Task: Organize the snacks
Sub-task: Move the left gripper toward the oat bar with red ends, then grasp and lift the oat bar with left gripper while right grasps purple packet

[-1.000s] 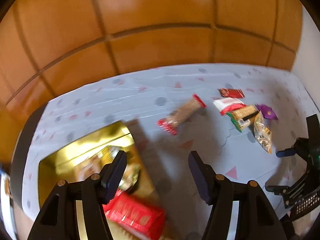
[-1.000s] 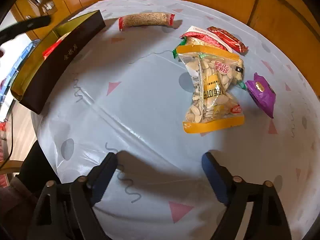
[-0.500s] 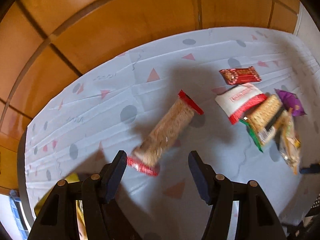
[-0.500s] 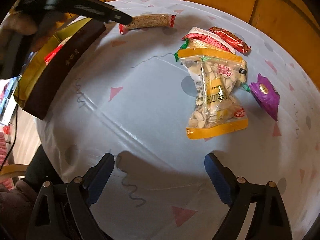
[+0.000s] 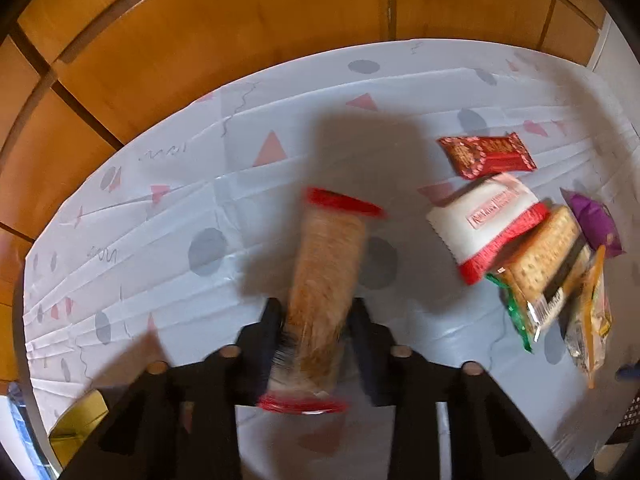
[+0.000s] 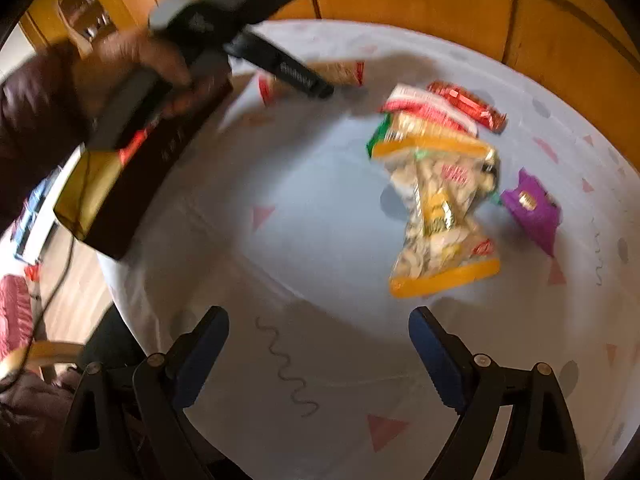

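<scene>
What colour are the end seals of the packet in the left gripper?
Red, on the cracker packet; clearest in the left wrist view.

The right gripper (image 6: 318, 344) hangs at six o'clock, jaws wide and empty. A seed bag (image 6: 440, 208) lies at three o'clock; the dark box (image 6: 132, 184) at nine.

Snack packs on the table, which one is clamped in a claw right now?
The long cracker roll with red ends, pinched in the left claw; the other packs lie loose to its right.

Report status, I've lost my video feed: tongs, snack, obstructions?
Left tongs shut on cracker sleeve. Right tongs open, empty. Path to box looks clear.
</scene>
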The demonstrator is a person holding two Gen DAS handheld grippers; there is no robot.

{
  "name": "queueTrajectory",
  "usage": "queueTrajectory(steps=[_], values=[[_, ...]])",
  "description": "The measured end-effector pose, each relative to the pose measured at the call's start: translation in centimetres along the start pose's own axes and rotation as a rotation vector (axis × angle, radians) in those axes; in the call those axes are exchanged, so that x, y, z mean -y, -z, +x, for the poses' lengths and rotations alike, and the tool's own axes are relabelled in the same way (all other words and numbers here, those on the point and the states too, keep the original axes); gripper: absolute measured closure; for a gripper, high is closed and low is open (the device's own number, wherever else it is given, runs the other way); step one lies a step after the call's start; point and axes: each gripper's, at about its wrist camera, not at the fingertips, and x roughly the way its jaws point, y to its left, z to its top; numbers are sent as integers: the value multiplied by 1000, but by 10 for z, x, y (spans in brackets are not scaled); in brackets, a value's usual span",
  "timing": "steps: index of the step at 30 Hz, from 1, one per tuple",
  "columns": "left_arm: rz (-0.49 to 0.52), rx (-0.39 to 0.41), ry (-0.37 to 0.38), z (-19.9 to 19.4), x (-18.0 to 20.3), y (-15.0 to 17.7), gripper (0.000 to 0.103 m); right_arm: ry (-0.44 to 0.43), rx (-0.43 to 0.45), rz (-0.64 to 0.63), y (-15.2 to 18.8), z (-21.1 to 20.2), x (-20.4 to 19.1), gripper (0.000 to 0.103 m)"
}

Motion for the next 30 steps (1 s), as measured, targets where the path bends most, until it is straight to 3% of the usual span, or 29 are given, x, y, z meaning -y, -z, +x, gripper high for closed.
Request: queueTrajectory(steps=[2,4,6,10,14,20,30], values=[[-43,5,12,-5,2,7,73,-3,67,31,-1,-13,5,12],[-96,19,69,-14,7,16,73,6,152,97,-5,-30,19,16],[-119,39,80,-23,14,26,73,19,229,210,-8,-44,42,16],[-180,72,126,-41,31,53,73,79,299,426,0,-60,84,16],[-209,117,181,-58,51,81,73,102,314,598,9,-66,115,17],[-240,148,244,-69,83,132,73,117,299,622,13,-65,119,17],[-222,247,241,-62,99,159,72,177,263,688,25,-54,137,20]])
